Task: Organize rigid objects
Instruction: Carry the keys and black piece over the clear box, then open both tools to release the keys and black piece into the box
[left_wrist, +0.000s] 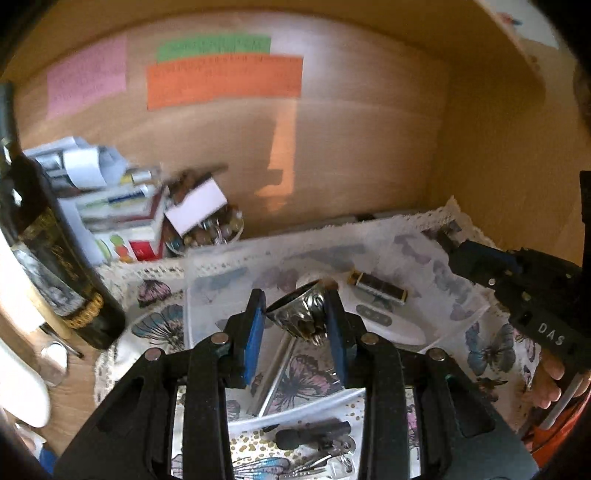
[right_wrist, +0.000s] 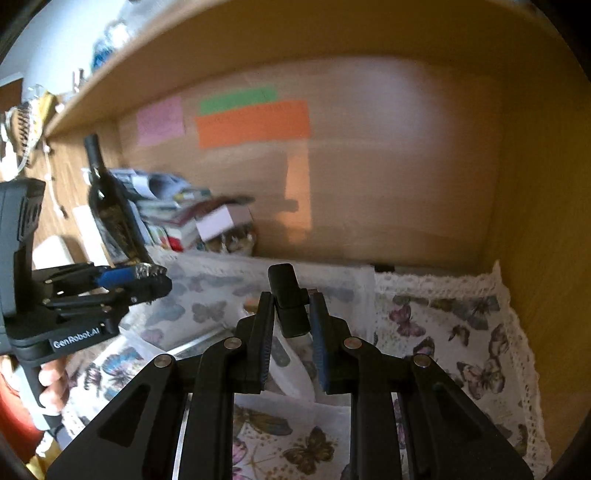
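Note:
My left gripper is shut on an ornate silver metal cup, held tilted above a clear plastic tray on the butterfly cloth. It also shows at the left of the right wrist view, with the silver cup at its tip. My right gripper is shut on a small black block, held above the tray. In the left wrist view the right gripper reaches in from the right. A dark tube with gold ends and a white oval remote lie in the tray.
A dark wine bottle stands at the left, next to a stack of boxes and papers and a bowl of small items. Coloured paper notes hang on the back wall. A black brush and keys lie near me.

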